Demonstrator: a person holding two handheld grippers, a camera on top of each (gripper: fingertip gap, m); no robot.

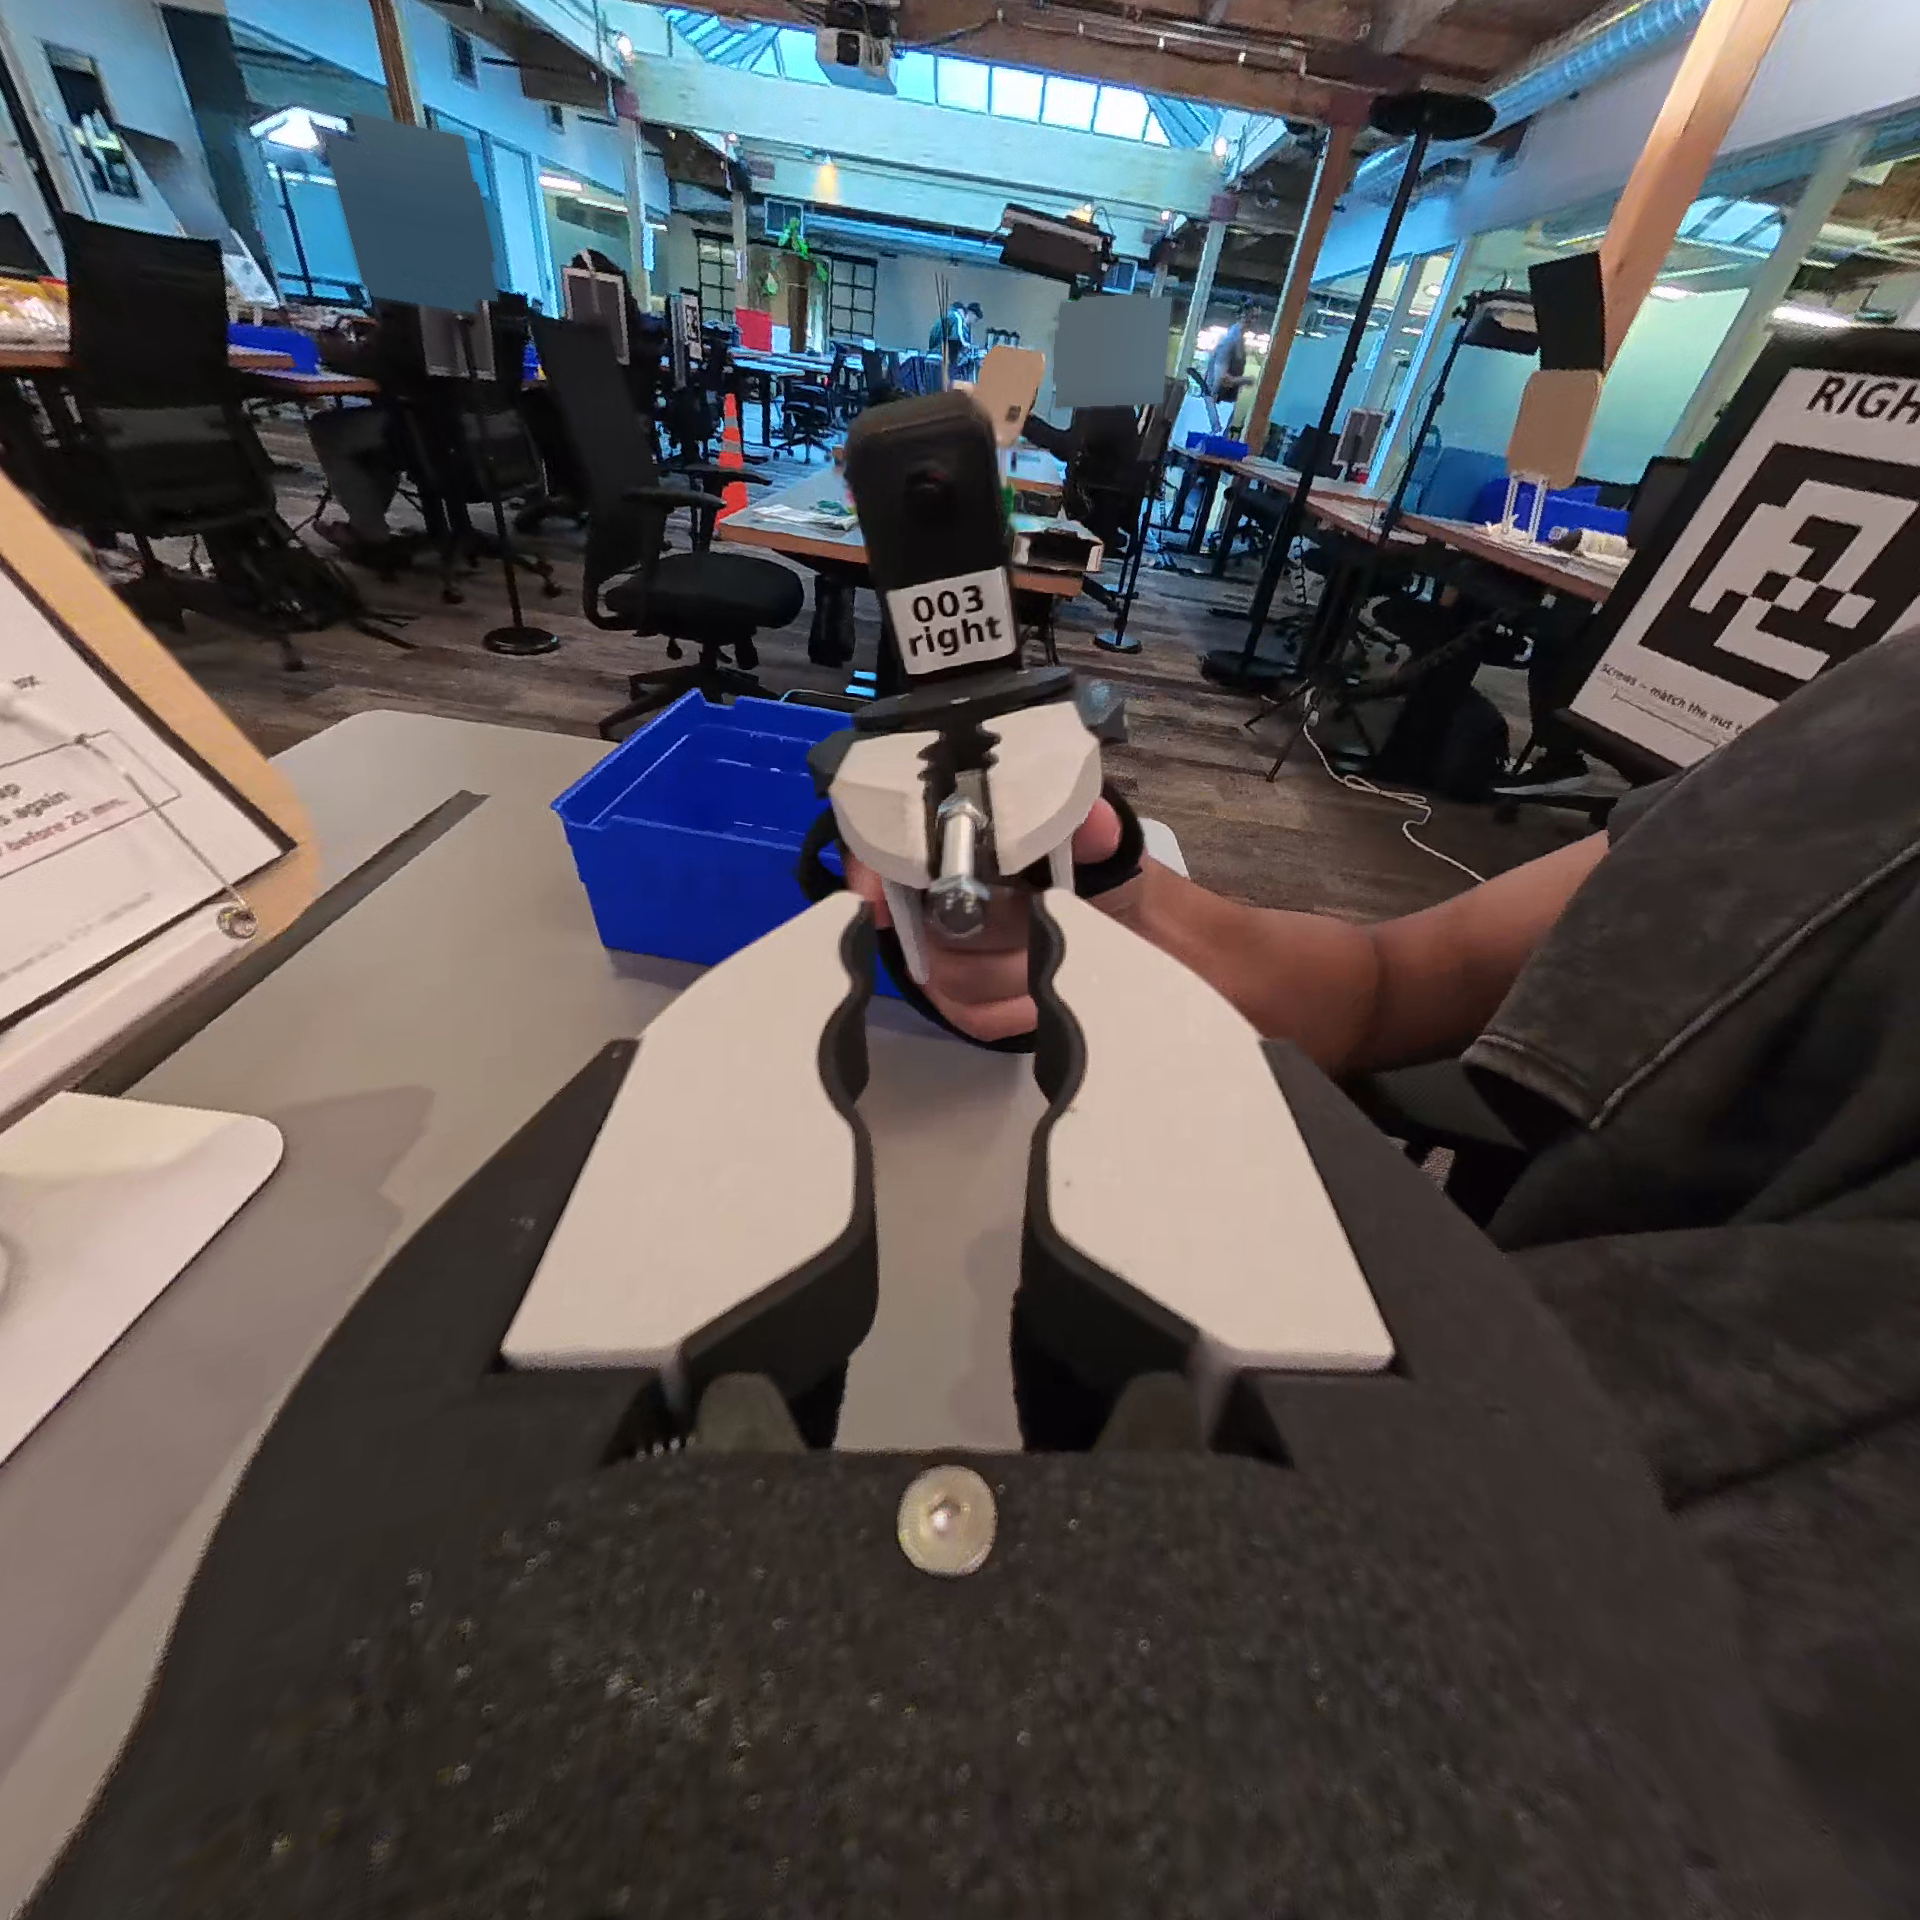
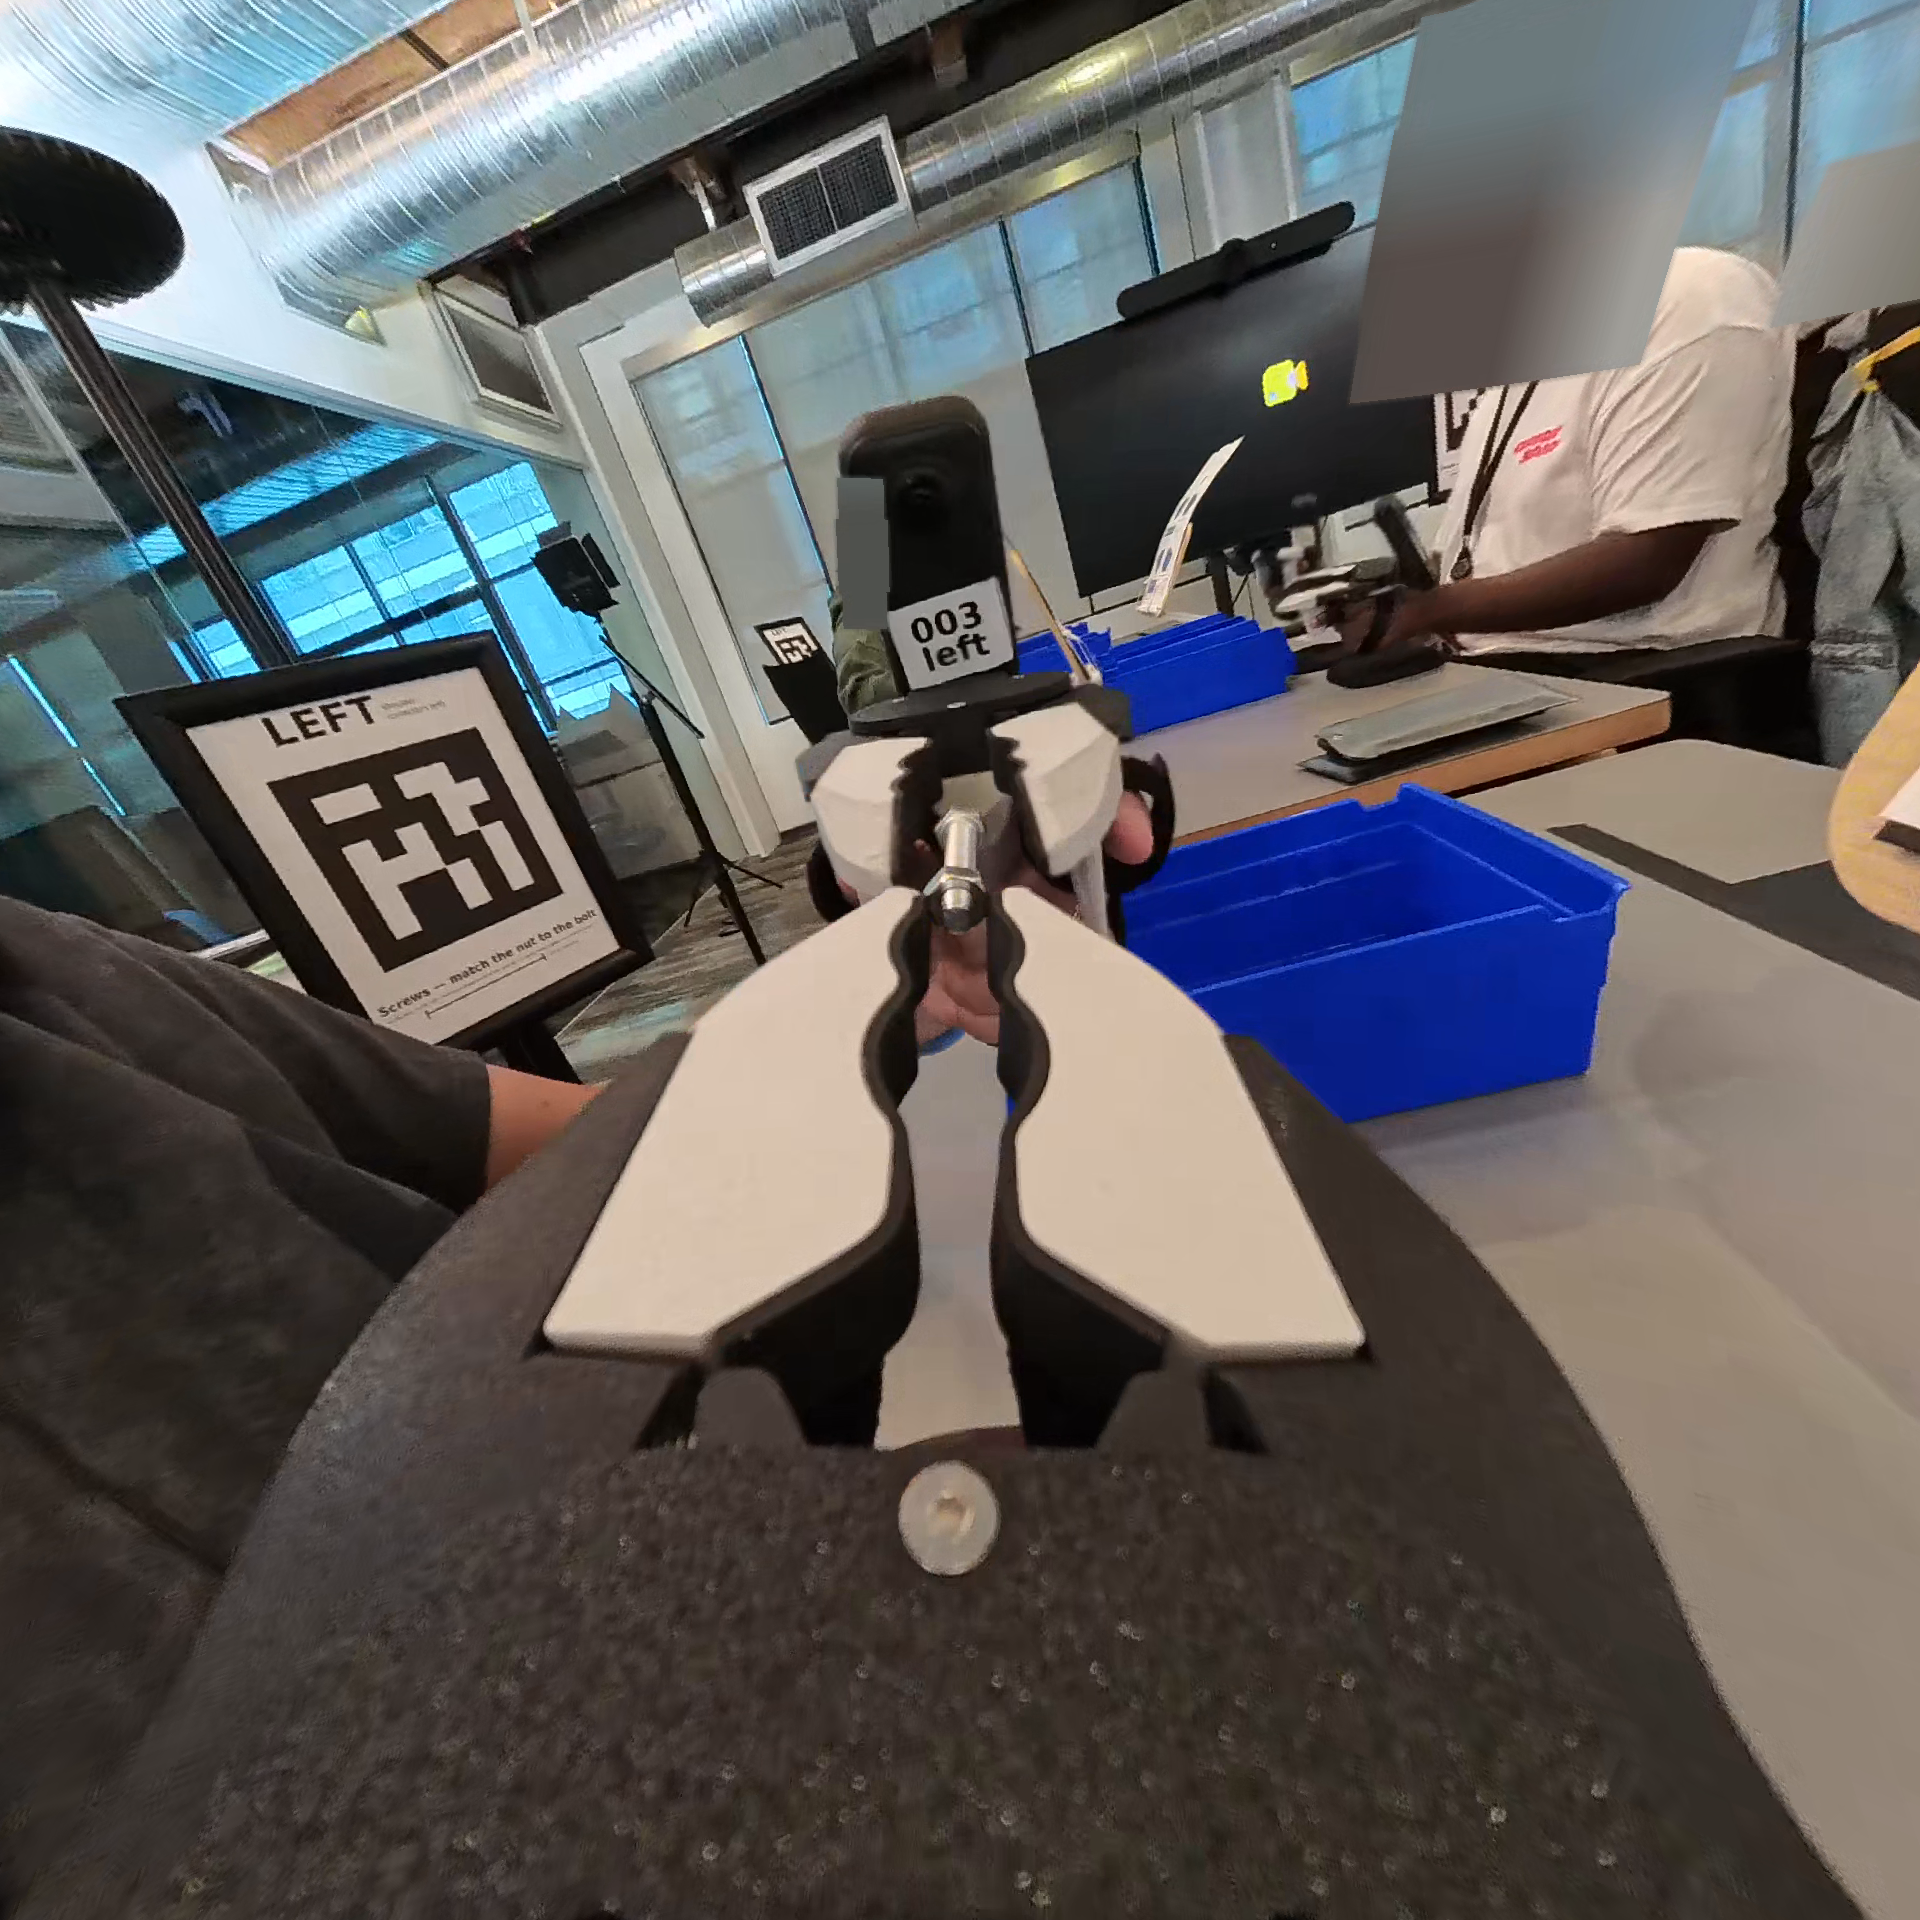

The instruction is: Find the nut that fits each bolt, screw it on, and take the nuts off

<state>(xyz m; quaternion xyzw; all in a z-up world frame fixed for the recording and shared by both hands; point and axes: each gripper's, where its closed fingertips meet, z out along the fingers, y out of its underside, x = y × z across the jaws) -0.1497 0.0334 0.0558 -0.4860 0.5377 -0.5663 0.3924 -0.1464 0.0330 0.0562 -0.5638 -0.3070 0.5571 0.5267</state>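
Grey table [image 2: 1662, 1247], blue bin [image 2: 1351, 966], open office; left tool [image 1: 956, 925], right tool [image 2: 956, 925] pinching bolt [image 1: 954, 842].

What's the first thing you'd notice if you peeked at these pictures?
Two grippers meet nose to nose in mid-air above the grey table, sharing one shiny bolt with a nut on it. The left gripper holds the nut end, and the right gripper faces it. Behind them sits a bright blue bin.
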